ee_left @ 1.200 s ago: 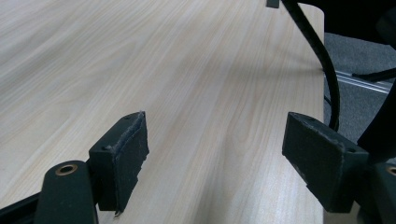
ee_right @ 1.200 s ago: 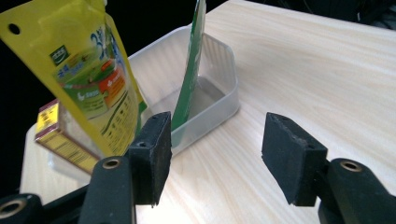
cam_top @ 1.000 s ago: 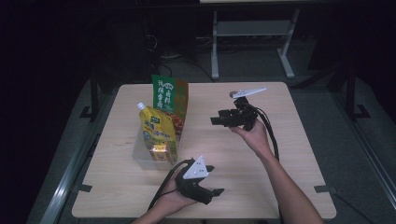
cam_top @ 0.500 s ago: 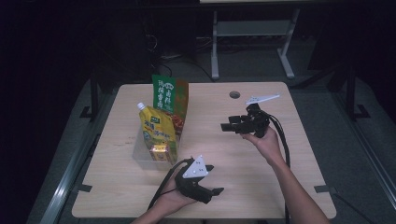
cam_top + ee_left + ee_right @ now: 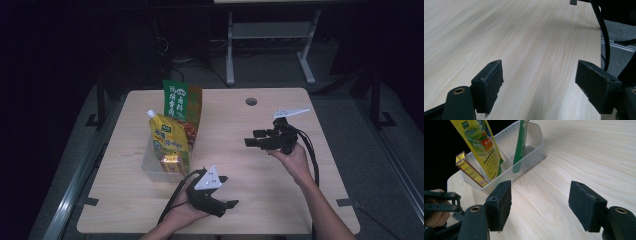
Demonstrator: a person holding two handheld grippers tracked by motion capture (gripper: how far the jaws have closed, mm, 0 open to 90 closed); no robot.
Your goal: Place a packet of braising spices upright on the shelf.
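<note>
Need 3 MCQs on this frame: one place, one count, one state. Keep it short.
1. Where does the clear plastic bin sit on the pale wooden table?
A. its left side
B. its right edge
C. its far right corner

2. How many packages stand in the bin?
A. one
B. three
C. five

3. The right tongs are:
A. shut on a pouch
B. open, nothing between
C. shut, nothing between

Key: 1 A, high view shows it left. 2 B: yellow spouted pouch, green flat packet, small yellow-brown carton. 3 B, bare table shows between the pads.
</note>
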